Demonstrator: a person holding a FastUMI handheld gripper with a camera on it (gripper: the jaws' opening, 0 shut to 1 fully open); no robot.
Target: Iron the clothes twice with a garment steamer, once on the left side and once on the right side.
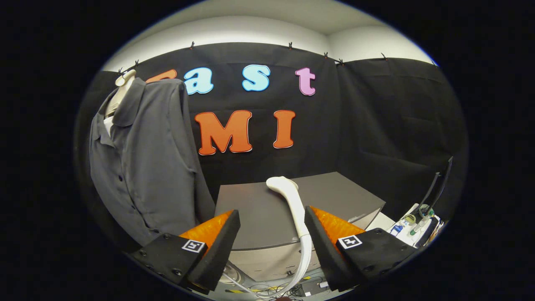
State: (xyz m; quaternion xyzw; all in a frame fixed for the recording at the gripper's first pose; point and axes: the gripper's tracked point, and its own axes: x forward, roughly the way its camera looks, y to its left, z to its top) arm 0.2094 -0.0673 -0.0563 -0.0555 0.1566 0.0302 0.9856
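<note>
We see the grey shirt (pixel 146 163) hanging on a dummy, off past our left finger. The white steamer (pixel 292 200) lies on the grey box (pixel 259 213), just by our right finger. Our gripper (pixel 271 225) is wide apart, holding nothing. We should slide right, center the handle, then squeeze gently.
</note>
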